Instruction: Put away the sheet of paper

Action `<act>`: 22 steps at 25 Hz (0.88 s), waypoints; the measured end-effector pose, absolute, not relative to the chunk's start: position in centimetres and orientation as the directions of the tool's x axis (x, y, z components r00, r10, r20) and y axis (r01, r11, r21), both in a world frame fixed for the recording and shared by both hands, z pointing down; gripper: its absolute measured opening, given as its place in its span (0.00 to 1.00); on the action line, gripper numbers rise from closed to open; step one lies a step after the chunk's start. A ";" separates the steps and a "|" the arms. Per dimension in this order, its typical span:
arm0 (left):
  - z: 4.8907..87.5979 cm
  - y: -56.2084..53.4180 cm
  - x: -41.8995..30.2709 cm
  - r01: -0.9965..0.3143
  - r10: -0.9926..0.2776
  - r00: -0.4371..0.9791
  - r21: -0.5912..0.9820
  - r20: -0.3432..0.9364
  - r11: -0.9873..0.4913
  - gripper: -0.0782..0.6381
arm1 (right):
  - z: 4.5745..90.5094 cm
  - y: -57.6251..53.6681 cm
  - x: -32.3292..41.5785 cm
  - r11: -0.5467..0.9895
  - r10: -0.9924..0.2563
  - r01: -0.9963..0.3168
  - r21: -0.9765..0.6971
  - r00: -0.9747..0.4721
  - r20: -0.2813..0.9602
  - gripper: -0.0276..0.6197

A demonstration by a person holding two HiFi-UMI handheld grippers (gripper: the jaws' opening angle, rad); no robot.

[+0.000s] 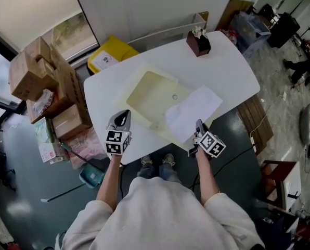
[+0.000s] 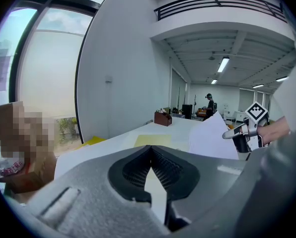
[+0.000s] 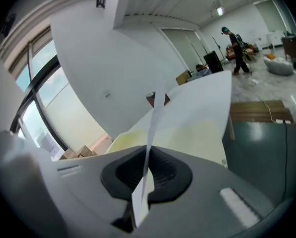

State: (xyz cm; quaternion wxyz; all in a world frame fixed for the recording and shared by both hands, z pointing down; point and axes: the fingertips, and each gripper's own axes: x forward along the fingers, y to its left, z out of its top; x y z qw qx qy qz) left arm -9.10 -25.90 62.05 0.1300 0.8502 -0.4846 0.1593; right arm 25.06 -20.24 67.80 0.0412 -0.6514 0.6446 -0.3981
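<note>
Tabletop (image 1: 233, 72), white and rounded, carries a pale yellow folder (image 1: 150, 95) lying flat near its centre. The sheet of paper (image 1: 194, 111) slants over the folder's 4 o'clock corner, and my right gripper (image 1: 198, 125) has its jaws clamped on the sheet's near edge, which runs edge-on between the pads. My left gripper (image 1: 124, 113) sits at the folder's 7 o'clock corner, jaws pressed together with nothing showing past their tips. A small brown box (image 1: 198, 42) stands at the table's 1 o'clock end.
</note>
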 end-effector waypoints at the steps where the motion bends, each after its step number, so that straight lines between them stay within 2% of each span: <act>1: 62.1 -25.9 -9.0 -0.864 -0.781 0.481 0.067 0.399 -0.498 0.12 | 68.8 -19.8 25.4 -0.191 -0.864 -0.775 -0.603 -0.159 0.478 0.05; 8: 62.1 -25.9 -9.1 -0.863 -0.779 0.483 0.067 0.400 -0.500 0.12 | 74.1 -17.5 26.0 -0.301 -0.835 -0.548 -0.781 -0.243 0.493 0.05; 22: 62.2 -25.2 -10.6 -0.881 -0.795 0.453 0.069 0.404 -0.467 0.12 | 74.7 -20.1 21.4 -0.204 -0.768 -0.610 -0.766 -0.385 0.512 0.05</act>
